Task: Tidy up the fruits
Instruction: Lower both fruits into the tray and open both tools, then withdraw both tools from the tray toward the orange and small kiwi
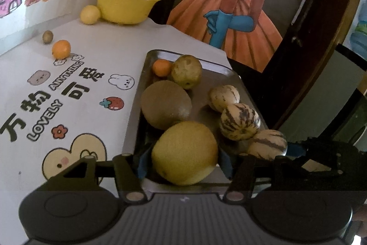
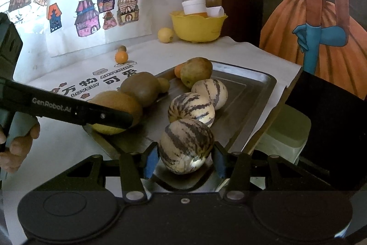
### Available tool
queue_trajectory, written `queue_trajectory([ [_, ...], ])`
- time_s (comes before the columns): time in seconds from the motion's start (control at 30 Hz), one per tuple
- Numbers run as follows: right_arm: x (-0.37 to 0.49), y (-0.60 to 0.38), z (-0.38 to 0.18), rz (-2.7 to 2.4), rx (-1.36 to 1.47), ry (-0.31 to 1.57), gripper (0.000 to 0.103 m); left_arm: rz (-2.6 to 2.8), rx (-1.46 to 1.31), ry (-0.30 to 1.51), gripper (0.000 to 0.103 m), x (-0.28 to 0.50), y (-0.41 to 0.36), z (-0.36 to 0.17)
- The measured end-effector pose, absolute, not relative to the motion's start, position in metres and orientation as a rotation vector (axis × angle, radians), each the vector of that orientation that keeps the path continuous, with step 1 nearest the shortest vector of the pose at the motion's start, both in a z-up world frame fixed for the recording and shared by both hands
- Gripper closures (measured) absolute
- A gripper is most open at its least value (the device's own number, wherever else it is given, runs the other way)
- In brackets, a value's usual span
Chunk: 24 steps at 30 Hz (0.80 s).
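A metal tray [image 1: 231,74] [image 2: 252,84] holds several fruits. My left gripper [image 1: 184,164] is shut on a yellow pear [image 1: 184,152] at the tray's near end; the pear also shows in the right wrist view [image 2: 119,105]. My right gripper [image 2: 185,157] is shut on a striped melon [image 2: 186,145], which also shows in the left wrist view [image 1: 267,146]. Two more striped melons [image 2: 191,108] [image 2: 209,90], a large kiwi [image 1: 166,105], a greenish pear [image 1: 187,71] and a small orange [image 1: 161,67] lie in the tray.
On the printed tablecloth [image 1: 75,88] lie an orange [image 1: 61,49], a small kiwi [image 1: 47,36] and a lemon [image 1: 90,14]. A yellow bowl [image 1: 125,7] with a white jar stands at the back. The table edge runs right of the tray.
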State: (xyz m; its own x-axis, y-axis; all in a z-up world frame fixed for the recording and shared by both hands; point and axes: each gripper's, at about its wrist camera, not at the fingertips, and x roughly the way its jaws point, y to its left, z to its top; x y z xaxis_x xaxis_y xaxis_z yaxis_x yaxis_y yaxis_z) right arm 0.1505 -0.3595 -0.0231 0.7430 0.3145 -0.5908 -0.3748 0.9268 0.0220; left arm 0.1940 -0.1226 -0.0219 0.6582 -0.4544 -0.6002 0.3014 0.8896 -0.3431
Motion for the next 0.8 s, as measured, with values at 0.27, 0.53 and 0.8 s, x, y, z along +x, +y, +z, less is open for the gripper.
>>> queue_trajectory([
  [0.27,0.138,-0.357,-0.017,0.36,-0.076,0.619,0.033,-0.434,-0.242,0.695,0.021,0.177,-0.115,-0.011],
  [0.53,0.113,-0.355,-0.007,0.315,-0.043,0.617,0.017,-0.401,-0.253,0.647,0.002,0.153,-0.098,0.005],
  [0.8,0.09,-0.337,0.008,0.282,-0.043,0.633,0.001,-0.339,-0.237,0.626,0.0,0.129,-0.068,0.015],
])
